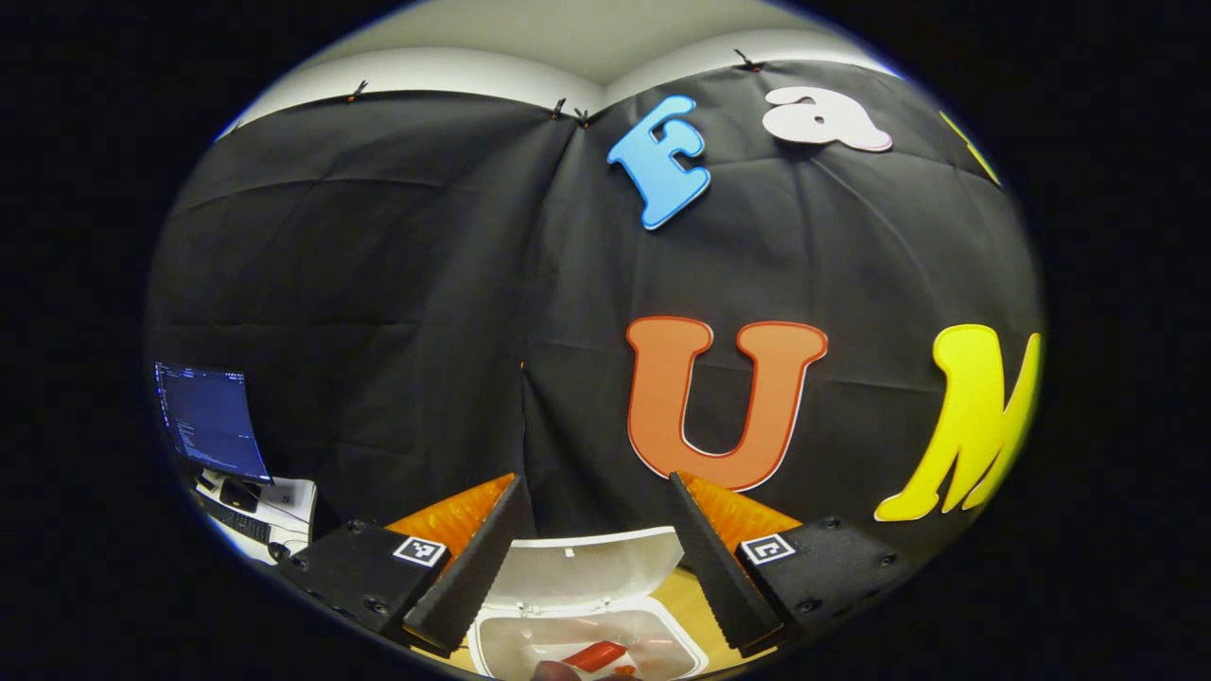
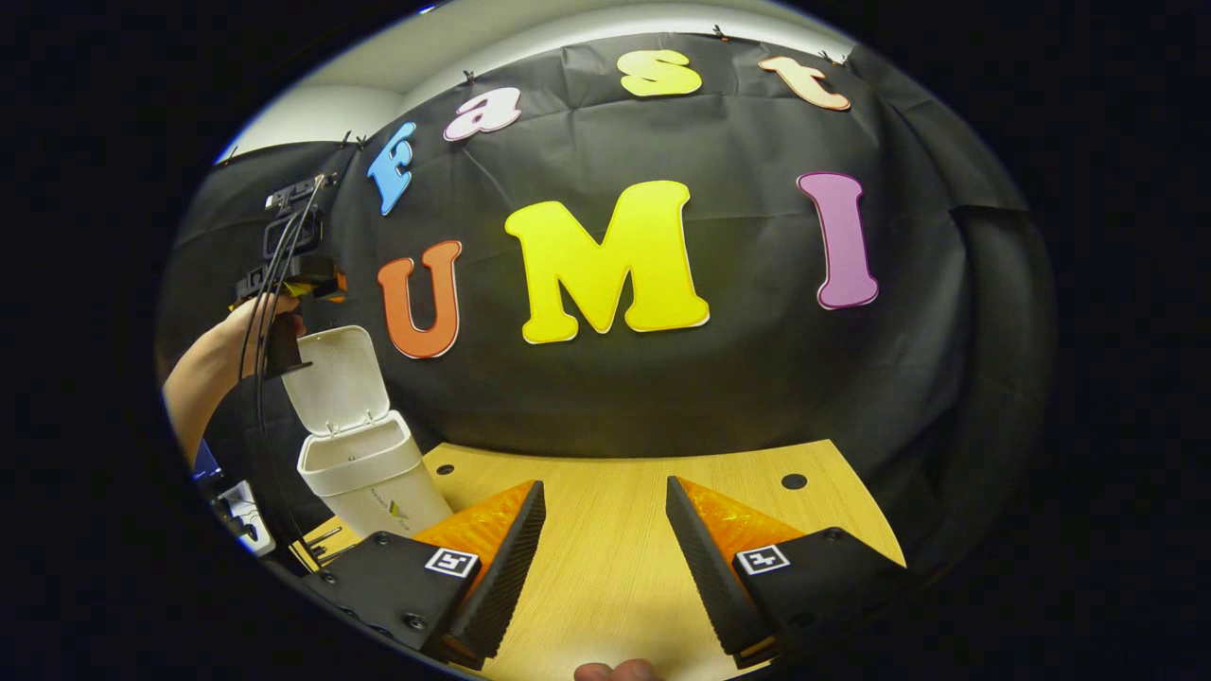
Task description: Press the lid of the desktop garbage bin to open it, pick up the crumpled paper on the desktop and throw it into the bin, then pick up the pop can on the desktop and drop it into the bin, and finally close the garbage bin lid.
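Left gripper view looks down into the open bin (image 1: 587, 638), where a red can (image 1: 596, 654) lies; the left gripper (image 1: 594, 558) hangs above it, jaws apart and empty. The lid (image 1: 582, 570) stands up behind the bin, so I judge closing it remains. The right gripper (image 2: 605, 558) waits open over the desk (image 2: 615, 511), beside the bin.

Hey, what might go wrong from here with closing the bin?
The left gripper hangs open above the open bin, whose lid stands upright; a push from the wrong side might tip the light bin. The can inside could perhaps stop the lid from shutting if it sits high.
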`<state>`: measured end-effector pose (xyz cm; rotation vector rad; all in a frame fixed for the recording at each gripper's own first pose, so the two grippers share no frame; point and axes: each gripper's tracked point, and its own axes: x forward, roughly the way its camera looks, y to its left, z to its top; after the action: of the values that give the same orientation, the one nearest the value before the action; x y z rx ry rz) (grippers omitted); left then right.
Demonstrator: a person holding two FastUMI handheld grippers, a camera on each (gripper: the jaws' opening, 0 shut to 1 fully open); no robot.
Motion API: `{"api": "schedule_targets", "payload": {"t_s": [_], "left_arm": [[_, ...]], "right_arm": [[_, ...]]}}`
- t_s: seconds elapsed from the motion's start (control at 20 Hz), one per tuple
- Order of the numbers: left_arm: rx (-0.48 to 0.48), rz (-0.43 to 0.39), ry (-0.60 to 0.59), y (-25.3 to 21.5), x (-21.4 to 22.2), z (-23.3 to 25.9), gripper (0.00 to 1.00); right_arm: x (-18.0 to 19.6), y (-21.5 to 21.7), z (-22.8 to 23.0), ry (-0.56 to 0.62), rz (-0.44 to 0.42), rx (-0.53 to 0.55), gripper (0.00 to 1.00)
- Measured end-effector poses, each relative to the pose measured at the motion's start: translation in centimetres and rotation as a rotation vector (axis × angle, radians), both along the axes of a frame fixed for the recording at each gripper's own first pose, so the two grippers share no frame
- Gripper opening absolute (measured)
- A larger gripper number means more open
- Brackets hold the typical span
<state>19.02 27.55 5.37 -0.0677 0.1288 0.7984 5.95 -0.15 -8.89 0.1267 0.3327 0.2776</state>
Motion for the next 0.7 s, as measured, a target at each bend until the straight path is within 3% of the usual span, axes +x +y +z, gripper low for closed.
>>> {"api": "schedule_targets", "payload": {"t_s": [0.45, 0.5, 0.55, 0.7], "left_arm": [[-0.066, 0.082, 0.116, 3.8, 1.7, -4.3, 0.97], [-0.066, 0.074, 0.116, 3.9, 2.1, -4.2, 0.88], [-0.084, 0.067, 0.115, 3.6, 2.0, -4.5, 0.94], [-0.119, 0.078, 0.114, 1.9, 0.3, -5.3, 0.98]], "right_arm": [[0.8, -0.7, 0.0, 0.008, -0.013, -0.008, 0.83], [0.8, -0.7, 0.0, 0.004, -0.012, -0.009, 0.83], [0.7, -0.7, 0.0, 0.003, -0.011, -0.008, 0.83], [0.4, -0.4, -0.4, 0.01, -0.006, -0.003, 0.83]]}}
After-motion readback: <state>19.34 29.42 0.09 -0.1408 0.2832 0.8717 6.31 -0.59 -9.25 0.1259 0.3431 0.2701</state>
